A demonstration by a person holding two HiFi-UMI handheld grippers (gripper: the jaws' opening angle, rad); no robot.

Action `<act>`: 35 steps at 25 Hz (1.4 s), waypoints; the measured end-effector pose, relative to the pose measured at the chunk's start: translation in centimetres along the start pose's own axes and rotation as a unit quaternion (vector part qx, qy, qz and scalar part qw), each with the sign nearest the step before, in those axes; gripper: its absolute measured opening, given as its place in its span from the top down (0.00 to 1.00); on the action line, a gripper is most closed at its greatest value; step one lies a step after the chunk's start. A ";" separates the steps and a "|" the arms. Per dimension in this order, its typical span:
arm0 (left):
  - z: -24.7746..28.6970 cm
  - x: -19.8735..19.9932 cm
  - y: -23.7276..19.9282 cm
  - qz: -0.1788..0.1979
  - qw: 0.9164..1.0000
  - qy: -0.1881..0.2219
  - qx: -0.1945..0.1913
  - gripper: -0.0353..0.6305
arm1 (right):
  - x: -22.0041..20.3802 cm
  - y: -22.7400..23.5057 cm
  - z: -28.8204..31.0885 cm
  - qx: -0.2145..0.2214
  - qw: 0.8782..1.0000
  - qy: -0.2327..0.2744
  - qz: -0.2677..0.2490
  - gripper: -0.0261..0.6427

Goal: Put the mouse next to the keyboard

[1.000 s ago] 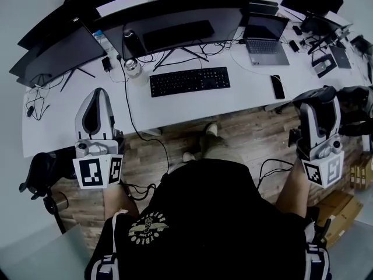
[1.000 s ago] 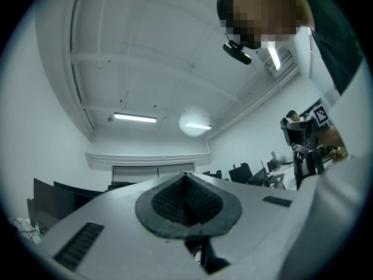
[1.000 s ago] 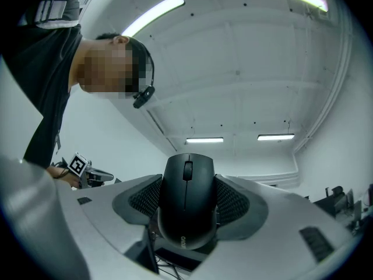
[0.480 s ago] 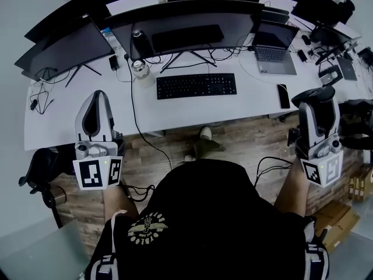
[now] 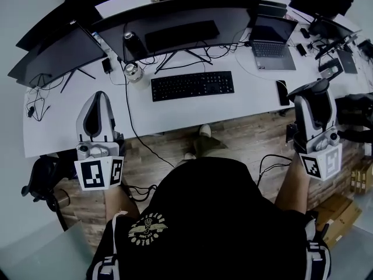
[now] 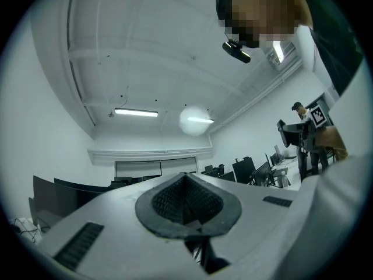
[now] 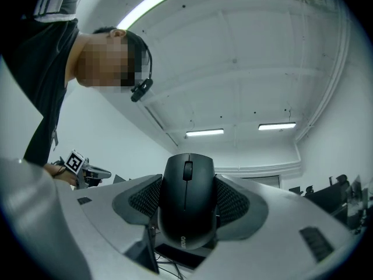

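Head view looks steeply down on a white worktop [image 5: 175, 116] that curves across the upper part of the scene. At its far left a dark monitor [image 5: 52, 54] stands angled. The left claw [image 5: 97, 96] is held up at the near left edge of the worktop; in the left gripper view its jaws are clenched together with nothing between them. Behind and to the right, a small glass jar [image 5: 133, 70] sits beside a black cable that trails off the near edge. A wide curved monitor [image 5: 175, 19] spans the middle, and a black keyboard [image 5: 192, 85] lies in front of it, well apart from both claws. Further right an open laptop [image 5: 273, 39] rests near the back, and a dark phone [image 5: 281, 92] lies at the near right edge. Just beside the phone, off the worktop and over the wooden floor [image 5: 233, 139], the right claw [image 5: 309, 92] is raised. In the right gripper view it grasps a black mouse [image 7: 186, 197] by its two sides, wheel uppermost.
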State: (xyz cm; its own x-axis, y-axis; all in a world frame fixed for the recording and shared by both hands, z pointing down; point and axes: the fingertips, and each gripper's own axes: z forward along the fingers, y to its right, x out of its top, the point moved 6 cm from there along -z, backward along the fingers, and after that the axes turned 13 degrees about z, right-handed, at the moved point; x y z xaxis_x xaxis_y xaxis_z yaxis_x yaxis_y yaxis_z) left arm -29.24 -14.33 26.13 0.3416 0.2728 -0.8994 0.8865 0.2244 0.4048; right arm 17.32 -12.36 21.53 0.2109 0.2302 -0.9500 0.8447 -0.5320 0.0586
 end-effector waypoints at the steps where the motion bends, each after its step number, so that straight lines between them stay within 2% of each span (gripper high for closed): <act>1: 0.4 0.0 0.1 0.000 1.000 0.000 -0.001 0.94 | -0.2 0.4 0.1 -0.003 1.000 -0.002 0.004 0.53; 14: 4.1 -1.0 0.8 0.001 1.000 -0.020 -0.003 0.94 | -4.7 5.6 4.1 -0.014 0.998 -0.037 0.041 0.53; 26: 6.6 -2.1 0.9 -0.005 1.000 -0.029 0.006 0.94 | -10.8 9.6 7.7 -0.028 0.991 -0.117 0.056 0.53; 35: 7.6 -3.1 0.5 -0.010 0.999 -0.039 0.018 0.94 | -15.7 12.4 9.6 -0.038 0.981 -0.177 0.073 0.53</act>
State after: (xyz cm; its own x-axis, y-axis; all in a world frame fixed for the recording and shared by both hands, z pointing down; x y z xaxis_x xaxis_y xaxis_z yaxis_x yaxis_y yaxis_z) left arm -27.50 -22.19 27.89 0.3458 0.1936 -0.9181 0.9037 0.1945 0.3814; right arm 19.71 -30.42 34.23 0.1591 -0.1491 -0.9759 0.8551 -0.4733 0.2117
